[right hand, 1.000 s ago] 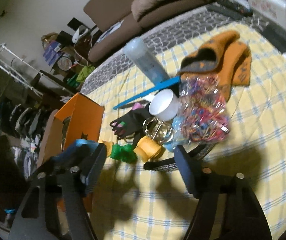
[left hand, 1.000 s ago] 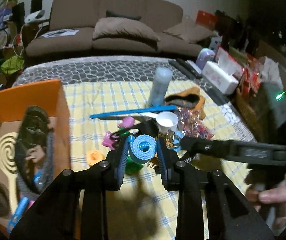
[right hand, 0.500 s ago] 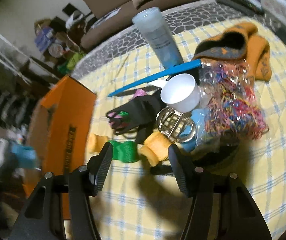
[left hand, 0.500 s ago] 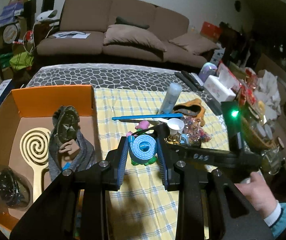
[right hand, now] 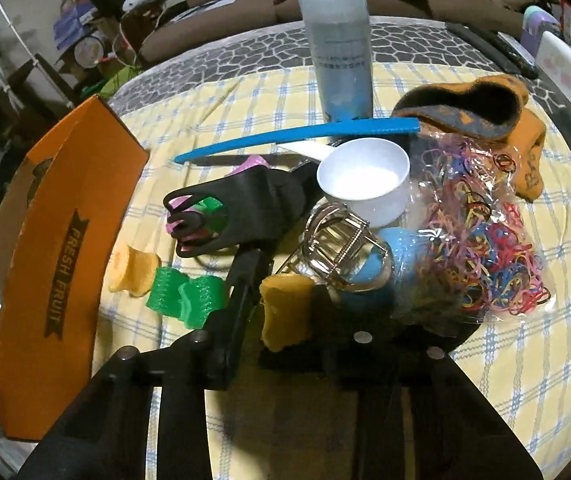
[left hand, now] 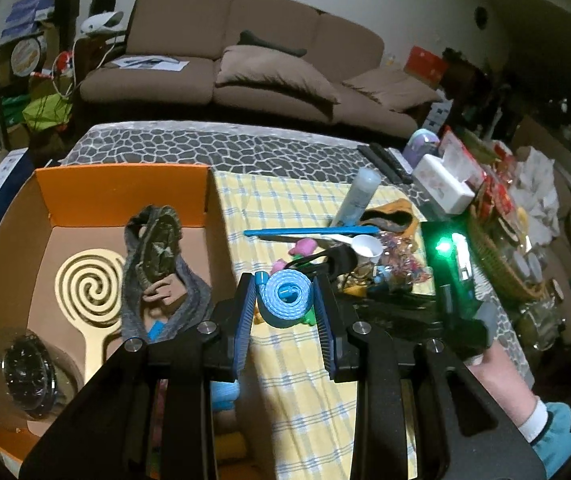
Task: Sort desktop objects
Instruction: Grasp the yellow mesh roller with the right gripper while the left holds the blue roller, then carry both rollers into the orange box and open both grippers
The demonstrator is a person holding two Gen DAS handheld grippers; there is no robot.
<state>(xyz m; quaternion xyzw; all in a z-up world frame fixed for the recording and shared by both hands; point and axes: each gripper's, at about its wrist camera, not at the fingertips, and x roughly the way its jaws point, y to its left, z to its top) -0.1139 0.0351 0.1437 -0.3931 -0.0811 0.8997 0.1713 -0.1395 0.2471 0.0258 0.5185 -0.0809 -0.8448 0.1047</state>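
I have the left gripper (left hand: 285, 300) clamped on a rolled blue strap (left hand: 285, 300), carried above the yellow checked cloth (left hand: 293, 400) just right of the orange box (left hand: 125, 184), which already holds a spiral paddle (left hand: 89, 292) and a grey sock bundle (left hand: 153, 264). My right gripper (right hand: 289, 312) has just been closing, and its jaws now stand on either side of an orange hair roller (right hand: 285, 308) at the near edge of the pile beside the box. The roller sits against a wire clip (right hand: 341, 248) and a black clamp handle (right hand: 245, 280), so I could drag those along or snag the bag of rubber bands (right hand: 481, 240) when I lift. The strap could uncoil if my left grip slackens before it is over the box. The right finger is lost in shadow, so I cannot tell whether the pads truly press on the roller. The box's near corner is cut off by my left fingers.
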